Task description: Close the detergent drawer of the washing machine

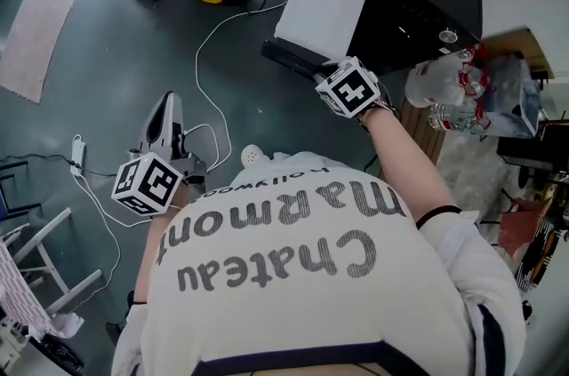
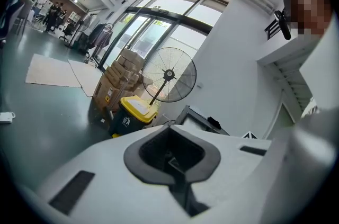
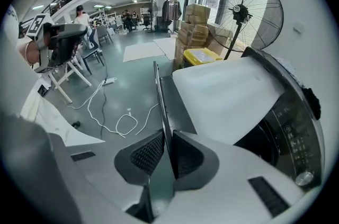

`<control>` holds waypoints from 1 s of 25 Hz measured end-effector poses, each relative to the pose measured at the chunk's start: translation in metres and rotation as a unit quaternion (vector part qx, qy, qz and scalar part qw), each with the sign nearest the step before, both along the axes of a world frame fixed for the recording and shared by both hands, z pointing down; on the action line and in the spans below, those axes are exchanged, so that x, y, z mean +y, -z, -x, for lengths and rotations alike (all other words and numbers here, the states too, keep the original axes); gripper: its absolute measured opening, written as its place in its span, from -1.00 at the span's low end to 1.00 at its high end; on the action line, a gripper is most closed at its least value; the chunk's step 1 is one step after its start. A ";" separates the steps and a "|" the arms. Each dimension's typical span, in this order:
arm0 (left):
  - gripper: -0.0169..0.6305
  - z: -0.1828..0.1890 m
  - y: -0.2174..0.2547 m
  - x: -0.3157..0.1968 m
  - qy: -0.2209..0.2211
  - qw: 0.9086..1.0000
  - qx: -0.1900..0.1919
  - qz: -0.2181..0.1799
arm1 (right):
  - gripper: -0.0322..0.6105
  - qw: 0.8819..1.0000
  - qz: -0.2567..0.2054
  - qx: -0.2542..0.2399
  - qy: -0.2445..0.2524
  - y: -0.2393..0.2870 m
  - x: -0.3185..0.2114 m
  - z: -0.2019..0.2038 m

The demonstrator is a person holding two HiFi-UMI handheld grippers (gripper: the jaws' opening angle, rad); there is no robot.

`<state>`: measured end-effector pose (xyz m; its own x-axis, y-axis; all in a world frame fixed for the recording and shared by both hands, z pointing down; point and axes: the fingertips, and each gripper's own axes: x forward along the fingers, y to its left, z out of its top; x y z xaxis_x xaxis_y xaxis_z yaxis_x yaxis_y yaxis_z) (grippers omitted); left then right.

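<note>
Black washer (image 1: 418, 1) at upper right of the head view, its dark drawer (image 1: 298, 56) standing pulled out toward the person. The right gripper (image 1: 331, 79) meets the drawer's front edge. The left gripper (image 1: 167, 106) hangs well apart over the floor, above a white cable (image 1: 213, 36).

Left gripper view: the fingers (image 2: 153, 151) lie closed together with nothing between them, pointing across the hall at a yellow-lidded bin (image 2: 135, 109).

Right gripper view: the fingers (image 3: 145, 151) are clamped on the thin front edge of the drawer, which runs away from the camera beside the white lid (image 3: 228, 96).

Risks, as judged:
- The hold is on a narrow lip, so a sideways push may let it slip.
- A push off the drawer's line may jam it half shut.
- Fingers left on the lip may be pinched against the washer as the drawer seats.
</note>
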<state>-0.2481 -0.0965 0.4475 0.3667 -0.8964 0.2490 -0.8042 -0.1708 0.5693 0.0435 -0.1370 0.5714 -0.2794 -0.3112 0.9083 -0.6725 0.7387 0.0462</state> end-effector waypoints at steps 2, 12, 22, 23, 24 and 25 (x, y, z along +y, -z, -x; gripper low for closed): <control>-0.92 0.001 -0.001 0.002 0.003 1.000 0.000 0.001 | -0.69 1.000 0.008 -0.002 0.011 0.002 0.002 -0.001; -0.92 0.014 0.004 0.003 0.006 1.000 0.000 -0.002 | -0.73 0.999 0.022 -0.023 0.044 0.031 0.005 0.007; -0.92 0.024 0.004 -0.003 0.002 1.000 0.001 -0.004 | -0.75 0.996 0.046 -0.029 0.066 0.059 0.001 0.009; -0.92 0.025 0.004 -0.004 0.002 1.000 0.001 -0.005 | -0.75 0.996 0.047 -0.028 0.067 0.061 0.000 0.007; -0.92 0.027 0.005 -0.005 0.002 1.000 0.001 -0.006 | -0.75 0.996 0.050 -0.028 0.068 0.062 0.000 0.005; -0.92 0.028 0.005 -0.006 0.003 1.000 0.002 -0.007 | -0.75 0.996 0.054 -0.028 0.070 0.063 0.000 0.004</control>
